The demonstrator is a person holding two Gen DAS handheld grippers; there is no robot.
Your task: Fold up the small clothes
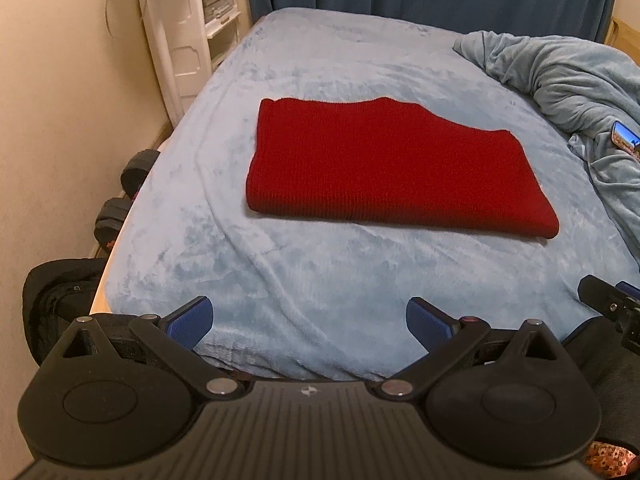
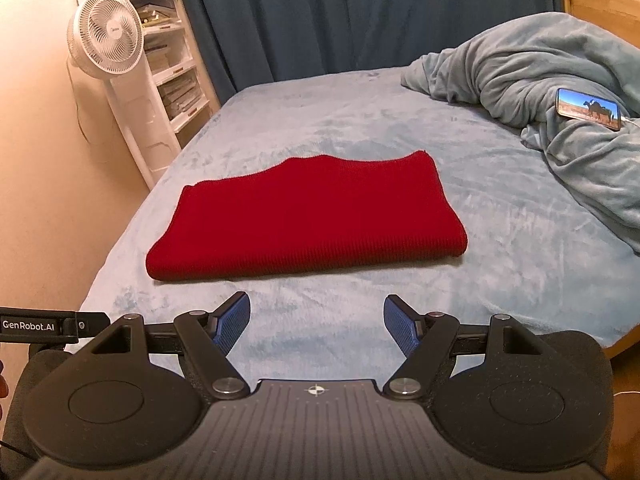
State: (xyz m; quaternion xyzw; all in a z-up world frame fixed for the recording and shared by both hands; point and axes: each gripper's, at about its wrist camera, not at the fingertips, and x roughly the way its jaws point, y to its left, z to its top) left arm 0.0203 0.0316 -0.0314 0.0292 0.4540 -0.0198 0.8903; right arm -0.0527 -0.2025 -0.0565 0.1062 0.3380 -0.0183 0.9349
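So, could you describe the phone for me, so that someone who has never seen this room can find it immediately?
Start from the bed covered with a light blue fleece sheet, where a folded red knit garment lies in the middle. Look to the far right side, at the crumpled grey-blue blanket. The phone rests on top of its folds, and it is the only thing there with a lit screen.

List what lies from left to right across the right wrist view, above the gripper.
White standing fan → folded red knit garment on the light blue fleece bed cover → crumpled grey-blue blanket → lit phone lying on that blanket.
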